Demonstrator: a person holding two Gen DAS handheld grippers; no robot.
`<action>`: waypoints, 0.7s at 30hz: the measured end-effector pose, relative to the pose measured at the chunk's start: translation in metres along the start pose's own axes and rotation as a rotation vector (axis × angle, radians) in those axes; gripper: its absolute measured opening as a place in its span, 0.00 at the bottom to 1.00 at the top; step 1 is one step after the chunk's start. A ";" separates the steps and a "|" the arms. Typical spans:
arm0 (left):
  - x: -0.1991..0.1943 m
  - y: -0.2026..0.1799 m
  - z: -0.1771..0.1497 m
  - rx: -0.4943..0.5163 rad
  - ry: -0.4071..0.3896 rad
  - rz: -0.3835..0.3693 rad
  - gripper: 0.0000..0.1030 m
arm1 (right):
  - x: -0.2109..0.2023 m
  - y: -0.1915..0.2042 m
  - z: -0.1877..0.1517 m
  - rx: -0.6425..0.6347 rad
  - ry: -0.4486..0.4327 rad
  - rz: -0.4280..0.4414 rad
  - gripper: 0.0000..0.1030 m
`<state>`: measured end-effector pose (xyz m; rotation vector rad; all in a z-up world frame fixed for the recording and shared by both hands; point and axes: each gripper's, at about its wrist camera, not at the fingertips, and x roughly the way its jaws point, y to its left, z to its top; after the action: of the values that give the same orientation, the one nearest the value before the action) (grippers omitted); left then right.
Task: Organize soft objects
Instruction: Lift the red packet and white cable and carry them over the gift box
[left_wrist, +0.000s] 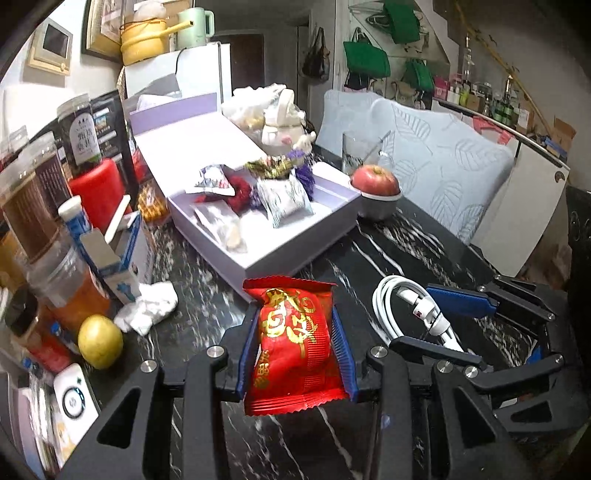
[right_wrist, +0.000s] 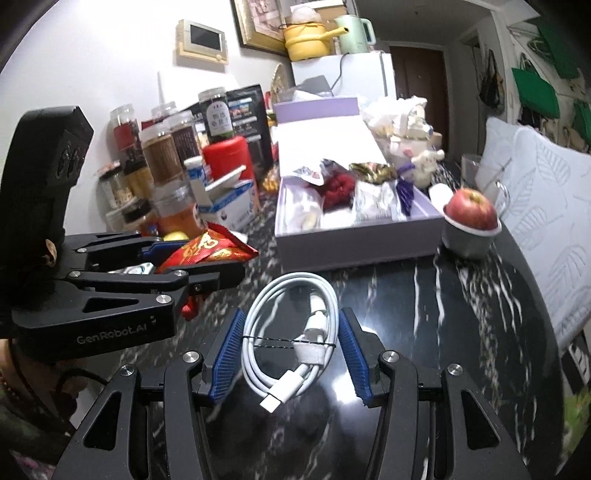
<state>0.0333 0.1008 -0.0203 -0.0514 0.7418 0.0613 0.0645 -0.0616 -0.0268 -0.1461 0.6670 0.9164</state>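
The left gripper (left_wrist: 295, 347) clamps a red foil snack packet (left_wrist: 293, 343) and the right gripper (right_wrist: 290, 354) a coiled white cable (right_wrist: 291, 332), both above the black marble table (right_wrist: 461, 302), best lowered level into the open lavender box (right_wrist: 354, 236).

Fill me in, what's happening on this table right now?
A person is working with two handheld grippers over a cluttered black marble table. The left gripper is shut on a red snack packet; the right gripper is clamped on a tied coil of white cable. Both are held just short of the open purple box, which already holds several packets and a red scrunchie. Neither item is in the box yet.
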 end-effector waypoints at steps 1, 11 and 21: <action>0.000 0.002 0.004 0.000 -0.007 0.000 0.36 | 0.000 -0.001 0.005 -0.002 -0.005 0.002 0.50; 0.004 0.012 0.048 0.010 -0.084 0.008 0.36 | -0.003 -0.014 0.055 -0.044 -0.098 -0.049 0.50; 0.013 0.022 0.094 0.023 -0.150 0.030 0.36 | 0.008 -0.031 0.100 -0.043 -0.131 -0.055 0.50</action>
<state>0.1045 0.1300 0.0401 -0.0138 0.5928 0.0846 0.1394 -0.0362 0.0423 -0.1404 0.5198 0.8798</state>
